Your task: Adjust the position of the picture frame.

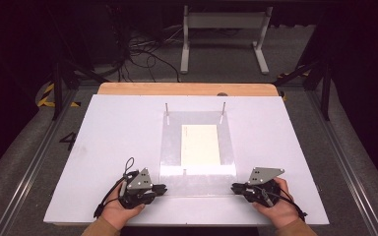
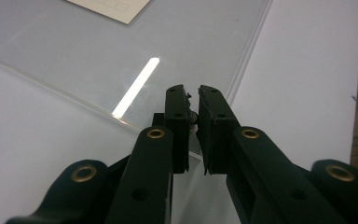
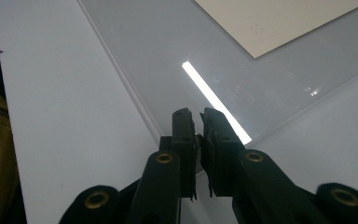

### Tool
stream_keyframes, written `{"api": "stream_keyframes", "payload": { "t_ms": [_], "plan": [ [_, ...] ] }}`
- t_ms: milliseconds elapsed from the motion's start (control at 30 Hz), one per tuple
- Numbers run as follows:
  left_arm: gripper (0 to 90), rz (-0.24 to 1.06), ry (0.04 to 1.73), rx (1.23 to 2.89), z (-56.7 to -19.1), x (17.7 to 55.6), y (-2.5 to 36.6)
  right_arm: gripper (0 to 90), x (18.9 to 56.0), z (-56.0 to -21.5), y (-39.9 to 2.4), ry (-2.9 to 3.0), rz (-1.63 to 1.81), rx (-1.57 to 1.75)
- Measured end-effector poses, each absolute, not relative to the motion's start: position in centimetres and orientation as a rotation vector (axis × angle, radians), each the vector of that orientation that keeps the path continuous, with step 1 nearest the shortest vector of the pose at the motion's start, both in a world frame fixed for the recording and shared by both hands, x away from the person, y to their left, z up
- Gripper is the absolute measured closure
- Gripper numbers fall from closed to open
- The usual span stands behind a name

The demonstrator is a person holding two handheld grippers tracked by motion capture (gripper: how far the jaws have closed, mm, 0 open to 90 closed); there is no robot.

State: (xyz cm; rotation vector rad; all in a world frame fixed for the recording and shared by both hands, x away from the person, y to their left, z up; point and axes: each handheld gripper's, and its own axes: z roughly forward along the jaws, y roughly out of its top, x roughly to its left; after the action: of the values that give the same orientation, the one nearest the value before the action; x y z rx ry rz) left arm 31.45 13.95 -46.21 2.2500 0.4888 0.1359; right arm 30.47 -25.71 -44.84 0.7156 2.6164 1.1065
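A clear plastic sheet (image 1: pixel 197 169) lies flat on the white board (image 1: pixel 103 147), over a cream card (image 1: pixel 200 144). My left gripper (image 1: pixel 163 188) points at the sheet's near left corner. In the left gripper view its jaws stand almost together, with that corner of the clear sheet (image 2: pixel 121 51) in the narrow gap of the gripper (image 2: pixel 192 93). My right gripper (image 1: pixel 233 187) meets the near right corner the same way. In the right gripper view the gripper (image 3: pixel 196 115) is closed on the corner of the clear sheet (image 3: pixel 261 79). The sheet is not lifted.
Two thin upright pins (image 1: pixel 167 107) (image 1: pixel 224 106) stand at the sheet's far edge, and a small peg (image 1: pixel 184 171) at its near edge. A wooden strip (image 1: pixel 187 89) borders the board's far side. Behind it, a white frame (image 1: pixel 224 34) and cables sit on the floor.
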Motion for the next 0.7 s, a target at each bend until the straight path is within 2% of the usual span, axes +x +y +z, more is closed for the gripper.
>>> {"api": "stream_keyframes", "payload": {
  "t_ms": [267, 700],
  "plan": [
    [82.5, 0.048, 0.462, 2.308, -45.7, 30.4, 14.3, 82.9, 28.9, -44.7, -25.5, 2.679, 1.11, 0.686],
    [82.5, 0.001, 0.376, 2.356, -45.4, 28.1, 14.2, 82.8, 26.3, -44.4, -25.4, 2.752, 1.089, 0.619]
  ]
}}
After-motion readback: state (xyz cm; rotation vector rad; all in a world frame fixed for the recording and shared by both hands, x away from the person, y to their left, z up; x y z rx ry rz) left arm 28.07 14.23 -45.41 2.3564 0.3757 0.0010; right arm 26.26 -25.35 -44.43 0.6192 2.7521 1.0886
